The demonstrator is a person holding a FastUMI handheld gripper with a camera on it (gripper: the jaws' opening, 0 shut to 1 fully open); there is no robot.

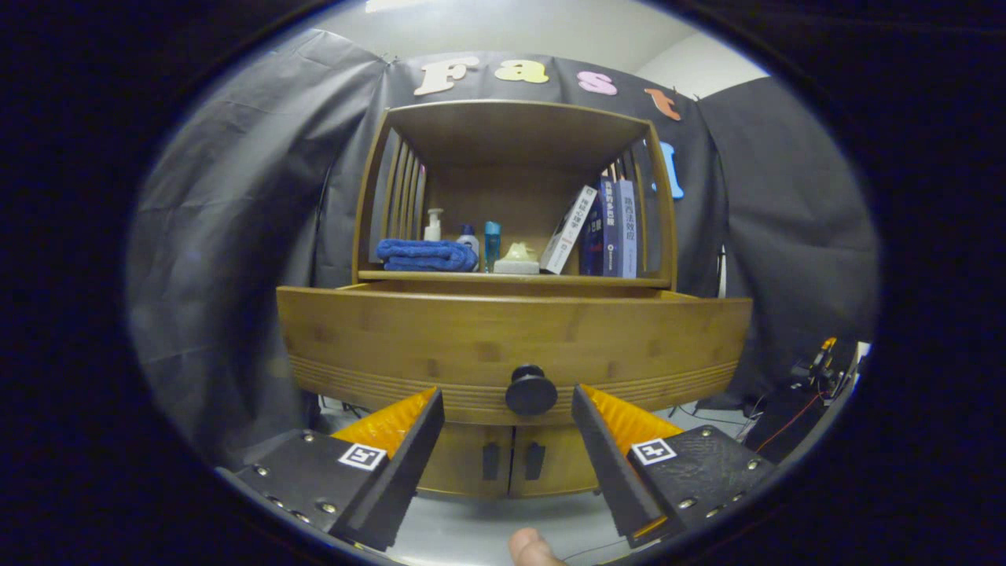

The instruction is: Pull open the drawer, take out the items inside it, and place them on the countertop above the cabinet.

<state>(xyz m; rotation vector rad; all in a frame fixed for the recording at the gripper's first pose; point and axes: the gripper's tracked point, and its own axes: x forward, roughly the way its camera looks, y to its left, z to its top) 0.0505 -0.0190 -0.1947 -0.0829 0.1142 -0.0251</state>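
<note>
Gripper view: wooden drawer point(511, 338) pulled out; dark round knob point(530, 390) between gripper point(508, 405) jaws, spread apart.

No wording can be made out with certainty. The 3 books point(605, 228) standing on the countertop point(440, 276), at about 1 o'clock from the drawer knob point(530, 389), carry printed characters down their spines, white on the 2 blue ones and dark on the tilted white one, all too small and blurred to make out. The gripper point(507, 391), fingers spread wide with the knob between them, bears 2 square black-and-white coded markers, 1 at 7 o'clock point(361, 456) and 1 at 5 o'clock point(653, 451) from the knob; neither shows a legible numeral.
</note>
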